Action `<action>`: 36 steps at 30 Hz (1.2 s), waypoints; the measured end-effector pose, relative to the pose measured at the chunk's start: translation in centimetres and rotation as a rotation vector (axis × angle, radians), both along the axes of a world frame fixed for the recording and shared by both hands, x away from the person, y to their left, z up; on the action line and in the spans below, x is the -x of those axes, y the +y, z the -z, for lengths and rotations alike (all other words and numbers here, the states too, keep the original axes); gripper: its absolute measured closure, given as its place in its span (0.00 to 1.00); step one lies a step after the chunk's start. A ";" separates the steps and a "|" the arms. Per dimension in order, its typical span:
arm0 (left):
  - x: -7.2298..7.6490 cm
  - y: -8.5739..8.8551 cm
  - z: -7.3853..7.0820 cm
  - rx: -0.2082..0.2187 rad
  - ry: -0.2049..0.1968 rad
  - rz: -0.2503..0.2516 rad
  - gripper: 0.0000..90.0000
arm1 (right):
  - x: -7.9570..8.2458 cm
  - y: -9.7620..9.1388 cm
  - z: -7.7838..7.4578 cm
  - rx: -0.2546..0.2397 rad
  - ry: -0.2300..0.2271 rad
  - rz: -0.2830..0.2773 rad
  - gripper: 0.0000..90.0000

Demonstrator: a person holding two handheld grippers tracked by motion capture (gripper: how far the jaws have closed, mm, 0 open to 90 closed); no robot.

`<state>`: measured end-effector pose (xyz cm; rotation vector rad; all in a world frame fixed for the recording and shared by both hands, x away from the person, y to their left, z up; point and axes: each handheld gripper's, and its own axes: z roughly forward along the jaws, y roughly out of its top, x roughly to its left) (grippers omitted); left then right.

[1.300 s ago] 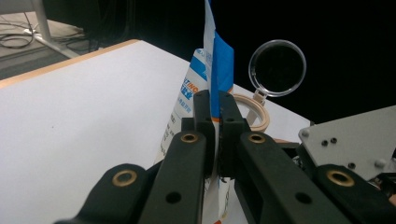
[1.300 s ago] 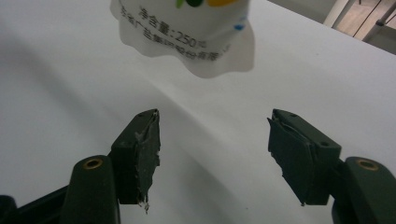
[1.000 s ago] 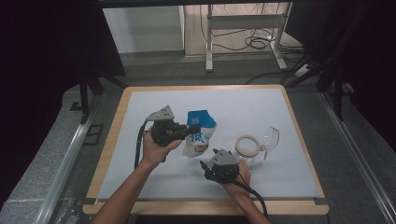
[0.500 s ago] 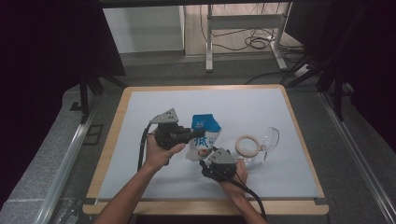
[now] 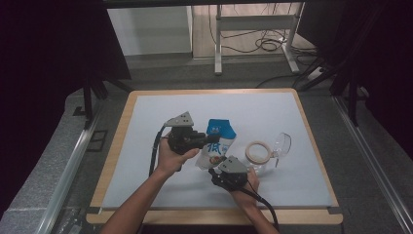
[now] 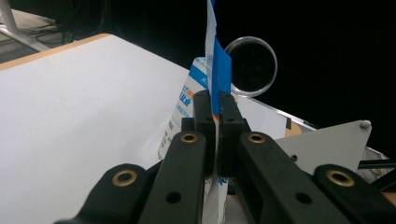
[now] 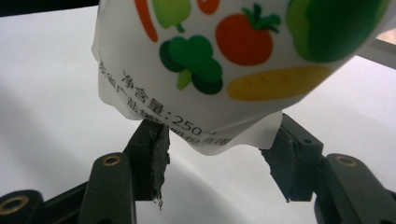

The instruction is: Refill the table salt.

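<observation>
the left tool (image 5: 207, 141) is pressed together on the blue top edge of the pouch (image 5: 214, 148), and in the left gripper view that thin edge stands upright between its black jaws, so the pouch (image 6: 205, 93) hangs from it with its long axis running from the pinched far end toward the near side of the bench (image 5: 146, 112). the right tool (image 5: 216, 171) sits just near of the pouch's lower end, pointing up at it. in the right gripper view its jaws have just been closing, yet they are spread with a gap either side, and the white bottom seam of the pouch (image 7: 224, 84) dips between them without the pads (image 7: 156, 154) pressing on it. so the move in hand turns on this: the free bottom end lies straight ahead of the right tool, just beyond its tips, and that is the nearer tool to it. to the right on the bench lie a ring of tape (image 5: 258, 152) and clear safety glasses (image 5: 282, 144), both apart from the pouch and out of the line between the two tools.
</observation>
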<state>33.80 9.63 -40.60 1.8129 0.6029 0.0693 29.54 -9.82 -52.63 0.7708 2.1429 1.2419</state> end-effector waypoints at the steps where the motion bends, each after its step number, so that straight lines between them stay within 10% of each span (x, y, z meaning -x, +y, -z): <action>1: 0.0 -0.1 0.0 -0.002 0.001 0.001 1.00 | 0.1 -0.1 0.0 -0.004 0.005 0.002 0.49; 36: -3.8 -5.9 -1.0 -0.195 0.059 0.087 1.00 | 0.7 -1.0 0.0 -0.073 0.027 0.076 0.51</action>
